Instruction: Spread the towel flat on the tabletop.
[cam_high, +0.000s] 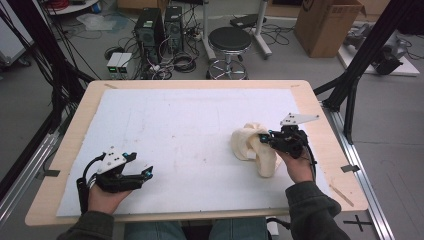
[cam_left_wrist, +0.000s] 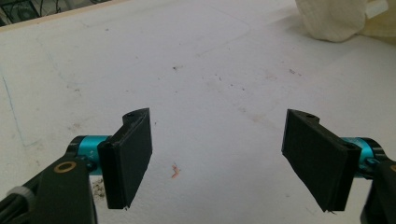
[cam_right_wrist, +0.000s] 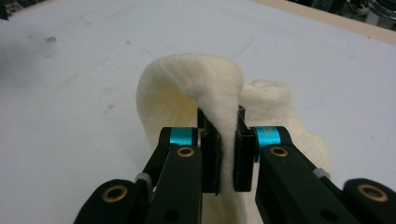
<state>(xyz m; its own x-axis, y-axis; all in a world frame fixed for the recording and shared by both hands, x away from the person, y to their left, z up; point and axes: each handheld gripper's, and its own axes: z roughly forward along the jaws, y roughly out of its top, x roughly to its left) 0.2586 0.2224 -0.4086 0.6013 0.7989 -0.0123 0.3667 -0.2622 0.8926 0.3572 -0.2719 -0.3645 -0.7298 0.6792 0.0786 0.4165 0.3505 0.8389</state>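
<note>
Cream cloth (cam_right_wrist: 196, 81) was pinched tight by the right gripper (cam_right_wrist: 227, 154) for lifting, the left gripper (cam_left_wrist: 217, 158) held wide open and empty; a second corner looked next to be grasped.

Right gripper (cam_right_wrist: 226, 154): black jaws pinched on a fold of cream cloth (cam_right_wrist: 196, 84); the cloth arches beyond the jaws. White worktop (cam_right_wrist: 84, 70) lies beneath and around.

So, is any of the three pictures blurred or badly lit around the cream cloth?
High view: even light, slightly soft, the cream cloth and right gripper small but readable. Right gripper view: the cloth fold at the jaws is fairly sharp, the far table edge blurred. Left gripper view: the left gripper is sharp, casting only faint shadow; no glare.
</note>
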